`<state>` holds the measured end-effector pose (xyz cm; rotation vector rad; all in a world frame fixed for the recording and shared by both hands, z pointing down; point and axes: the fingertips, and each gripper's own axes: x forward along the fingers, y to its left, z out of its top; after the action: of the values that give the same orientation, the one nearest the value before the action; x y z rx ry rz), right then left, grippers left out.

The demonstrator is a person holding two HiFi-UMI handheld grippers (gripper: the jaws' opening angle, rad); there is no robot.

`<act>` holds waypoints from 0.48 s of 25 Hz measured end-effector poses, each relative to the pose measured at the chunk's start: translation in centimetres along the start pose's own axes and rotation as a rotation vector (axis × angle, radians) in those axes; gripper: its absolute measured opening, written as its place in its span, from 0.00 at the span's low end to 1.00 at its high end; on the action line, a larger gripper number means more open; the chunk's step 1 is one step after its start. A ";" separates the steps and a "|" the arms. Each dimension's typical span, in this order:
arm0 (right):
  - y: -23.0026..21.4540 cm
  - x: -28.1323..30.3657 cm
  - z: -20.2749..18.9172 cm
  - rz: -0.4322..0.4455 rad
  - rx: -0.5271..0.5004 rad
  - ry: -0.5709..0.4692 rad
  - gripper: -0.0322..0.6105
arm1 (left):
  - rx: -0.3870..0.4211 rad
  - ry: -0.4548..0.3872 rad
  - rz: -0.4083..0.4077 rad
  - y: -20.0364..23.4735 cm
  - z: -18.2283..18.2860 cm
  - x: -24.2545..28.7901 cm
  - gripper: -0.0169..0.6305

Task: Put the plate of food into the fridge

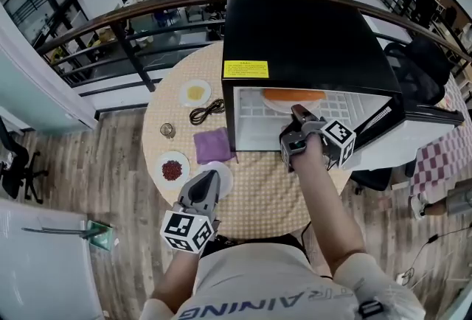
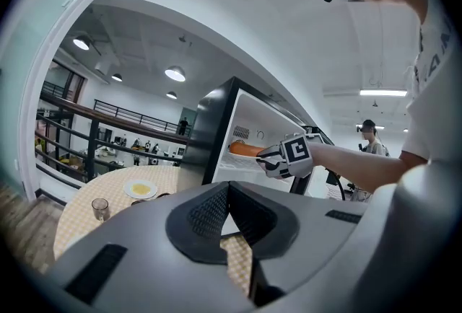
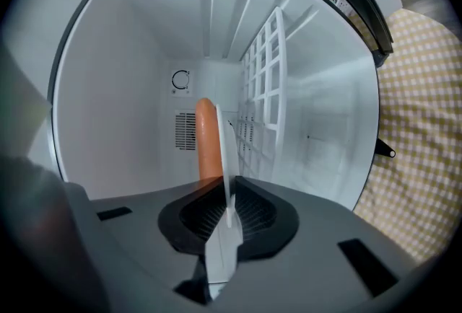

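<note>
A black mini fridge [image 1: 295,31] stands open on the round table [image 1: 258,200]. The white plate [image 1: 293,97] with an orange food lies on the fridge's wire shelf [image 1: 346,106]. My right gripper [image 1: 296,113] reaches into the opening, shut on the plate's near rim. In the right gripper view the plate [image 3: 228,160] shows edge-on between the pads, with the orange food [image 3: 206,138] beyond it. My left gripper [image 1: 210,177] hovers over the table's near side, shut with nothing in it, and its closed tips [image 2: 229,189] point toward the fridge.
On the table left of the fridge lie a purple cloth [image 1: 213,144], a plate of red food [image 1: 172,169], an empty white plate [image 1: 223,177], a coiled cable [image 1: 207,112], a plate of yellow food [image 1: 195,93] and a glass [image 1: 167,130]. The fridge door [image 1: 413,119] hangs open to the right.
</note>
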<state>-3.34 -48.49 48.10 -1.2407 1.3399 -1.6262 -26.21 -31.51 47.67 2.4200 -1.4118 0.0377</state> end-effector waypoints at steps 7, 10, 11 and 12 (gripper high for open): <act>-0.3 0.6 0.0 -0.019 0.003 -0.014 0.13 | 0.006 0.018 0.008 0.1 -0.2 -0.5 0.04; 0.2 0.7 -0.1 0.005 -0.009 0.002 0.14 | 0.005 0.024 0.011 0.2 -0.4 -0.7 0.04; 0.4 0.7 -0.1 0.015 -0.020 0.009 0.15 | 0.003 0.025 0.010 0.2 -0.4 -0.6 0.04; 0.5 0.7 -0.1 0.020 -0.032 0.018 0.16 | 0.001 0.024 0.009 0.1 -0.4 -0.6 0.04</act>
<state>-3.64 -49.21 47.76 -1.2309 1.3902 -1.6112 -26.56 -30.94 48.00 2.4059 -1.4119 0.0697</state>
